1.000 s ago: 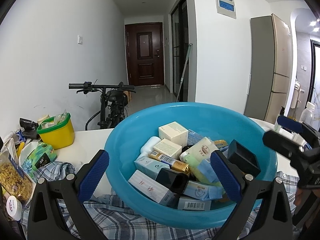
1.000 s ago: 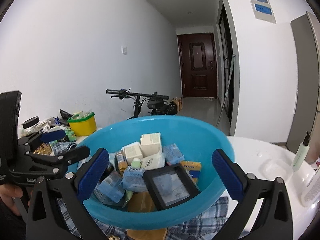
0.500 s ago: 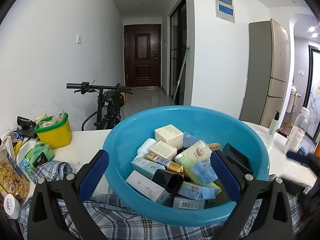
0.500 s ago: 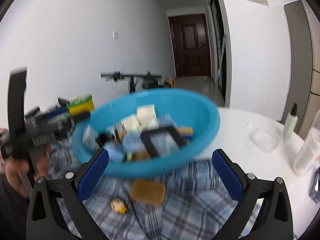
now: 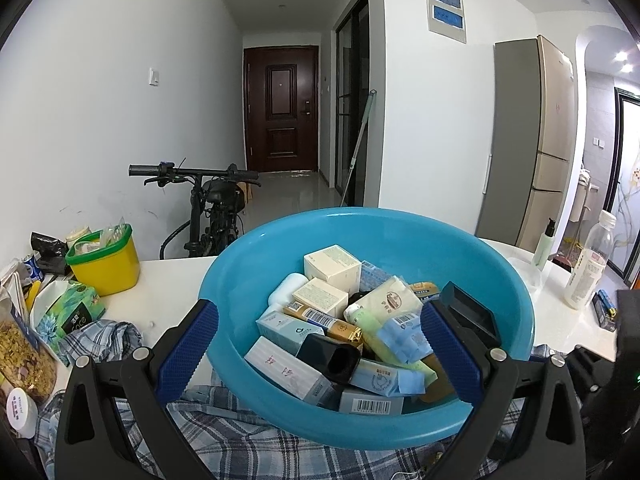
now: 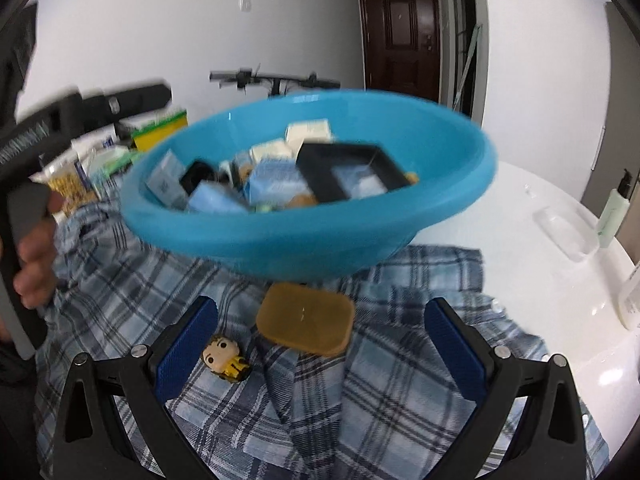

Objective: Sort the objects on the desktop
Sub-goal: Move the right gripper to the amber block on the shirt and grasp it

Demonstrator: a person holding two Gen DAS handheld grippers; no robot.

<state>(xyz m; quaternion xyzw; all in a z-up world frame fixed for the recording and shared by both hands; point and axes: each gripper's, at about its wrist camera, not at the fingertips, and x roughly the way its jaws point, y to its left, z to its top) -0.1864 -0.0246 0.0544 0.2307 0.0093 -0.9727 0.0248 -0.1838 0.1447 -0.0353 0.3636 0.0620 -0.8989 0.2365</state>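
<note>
A blue plastic basin (image 5: 400, 236) full of small boxes, tubes and packets sits on a plaid cloth (image 5: 248, 448) on the white table; it also shows in the right wrist view (image 6: 280, 232). My left gripper (image 5: 318, 348) is open, its fingers to either side of the basin's near rim. My right gripper (image 6: 320, 344) is open and empty, back from the basin, above the cloth (image 6: 400, 380). An amber soap-like block (image 6: 306, 318) and a small yellow figurine (image 6: 226, 356) lie on the cloth between its fingers. The view is blurred.
A yellow tub with a green rim (image 5: 104, 260), a tissue pack (image 5: 68, 314) and a snack bag (image 5: 20, 348) stand at the left. Bottles (image 5: 586, 268) and a clear lid (image 6: 566, 230) are at the right. A bicycle (image 5: 212, 208) is behind the table.
My right gripper has pulled back and lowered from the basin, so the cloth, amber block and figurine now show. The left gripper has barely moved.
</note>
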